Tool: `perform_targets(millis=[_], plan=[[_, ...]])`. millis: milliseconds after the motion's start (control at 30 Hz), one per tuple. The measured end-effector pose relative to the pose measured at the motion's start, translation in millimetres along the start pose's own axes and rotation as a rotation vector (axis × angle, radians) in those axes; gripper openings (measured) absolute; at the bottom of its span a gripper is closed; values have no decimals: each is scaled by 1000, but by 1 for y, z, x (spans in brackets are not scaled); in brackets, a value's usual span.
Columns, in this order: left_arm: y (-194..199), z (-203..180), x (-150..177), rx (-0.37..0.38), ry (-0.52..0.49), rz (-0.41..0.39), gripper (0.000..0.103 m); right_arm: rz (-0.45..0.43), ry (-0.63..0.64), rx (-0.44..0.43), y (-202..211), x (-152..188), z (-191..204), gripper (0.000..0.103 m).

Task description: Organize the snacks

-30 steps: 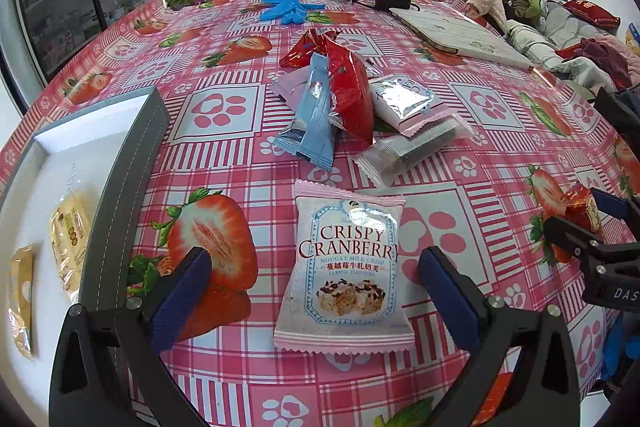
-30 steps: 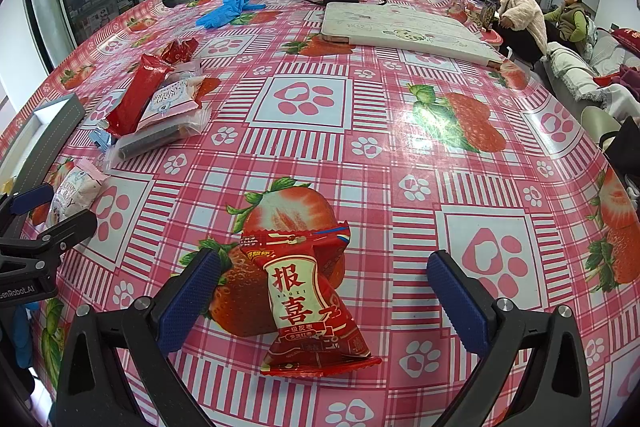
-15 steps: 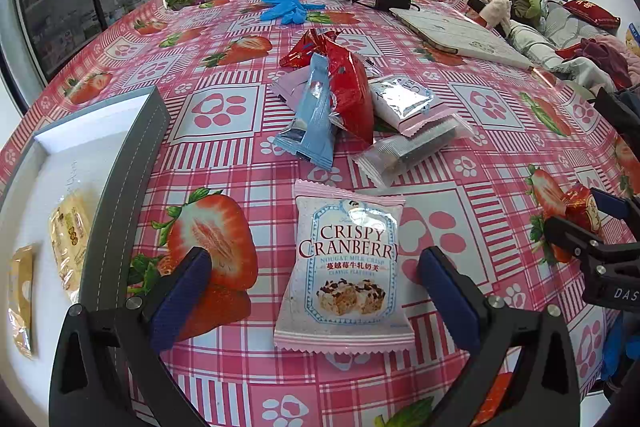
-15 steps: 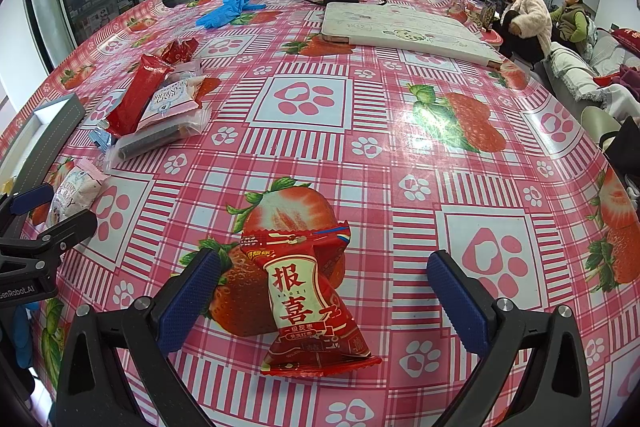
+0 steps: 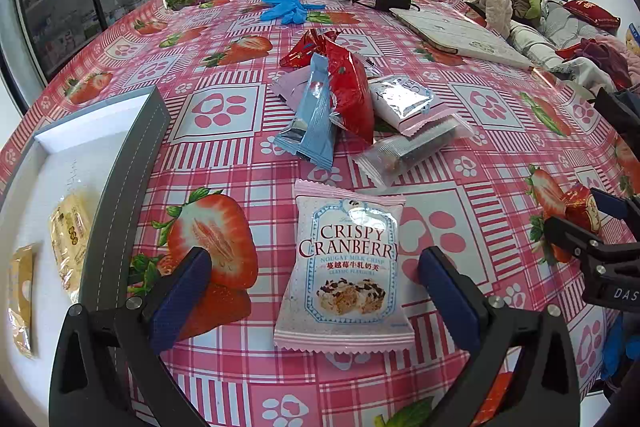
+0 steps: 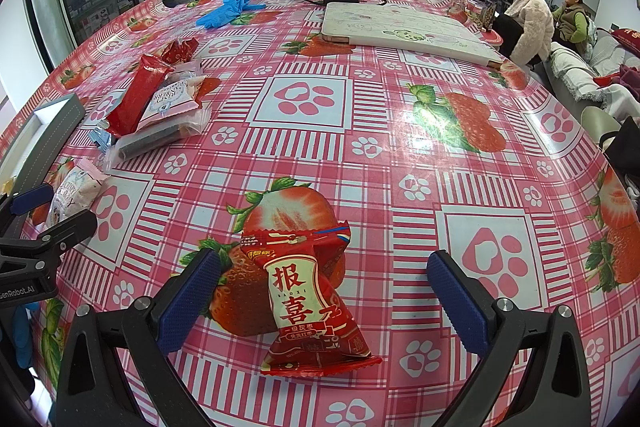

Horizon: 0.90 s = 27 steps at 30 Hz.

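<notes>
Left tool spread wide, straddled Crispy Cranberry nougat packet, no contact. Packet lay flat on worktop, long axis along tool's view direction, printed top toward far snack pile. Right tool also wide, red jujube packet between fingers, untouched, long axis near fore-aft, slightly skewed. Grey tray left, two yellow packets inside.

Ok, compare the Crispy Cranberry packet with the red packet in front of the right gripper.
The Crispy Cranberry packet is pale pink with a blue frame and English lettering; the red packet carries Chinese characters. The Crispy Cranberry packet lies flat and smooth; the red packet looks puffy and skewed. Both rest ungripped on the tablecloth between open jaws.
</notes>
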<state>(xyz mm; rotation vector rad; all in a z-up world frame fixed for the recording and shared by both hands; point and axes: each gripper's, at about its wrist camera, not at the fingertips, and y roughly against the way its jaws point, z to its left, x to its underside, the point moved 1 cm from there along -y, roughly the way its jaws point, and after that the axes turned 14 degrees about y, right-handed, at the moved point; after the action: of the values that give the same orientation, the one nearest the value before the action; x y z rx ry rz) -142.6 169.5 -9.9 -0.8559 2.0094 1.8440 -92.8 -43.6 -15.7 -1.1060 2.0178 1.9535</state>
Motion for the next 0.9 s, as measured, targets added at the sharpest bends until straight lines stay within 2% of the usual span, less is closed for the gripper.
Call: perform_targets(millis=[533, 700, 767, 800, 833, 867, 900], plan=[[0, 0, 0, 1, -1, 2, 103, 6, 3, -1, 0, 0, 0, 103], [0, -1, -3, -16, 2, 40, 103, 95, 1, -21, -4, -12, -2, 103], [0, -3, -5, -19, 4, 66, 97, 123, 0, -26, -6, -16, -2, 102], [1, -6, -6, -16, -5, 75, 94, 132, 5, -30, -6, -17, -2, 95], [2, -8, -6, -10, -15, 80, 87, 130, 15, -36, -5, -19, -1, 90], [4, -11, -6, -1, -24, 83, 75, 129, 24, -39, -4, -21, 0, 78], [7, -14, -5, 8, -39, 83, 67, 128, 33, -45, -2, -23, 2, 65]])
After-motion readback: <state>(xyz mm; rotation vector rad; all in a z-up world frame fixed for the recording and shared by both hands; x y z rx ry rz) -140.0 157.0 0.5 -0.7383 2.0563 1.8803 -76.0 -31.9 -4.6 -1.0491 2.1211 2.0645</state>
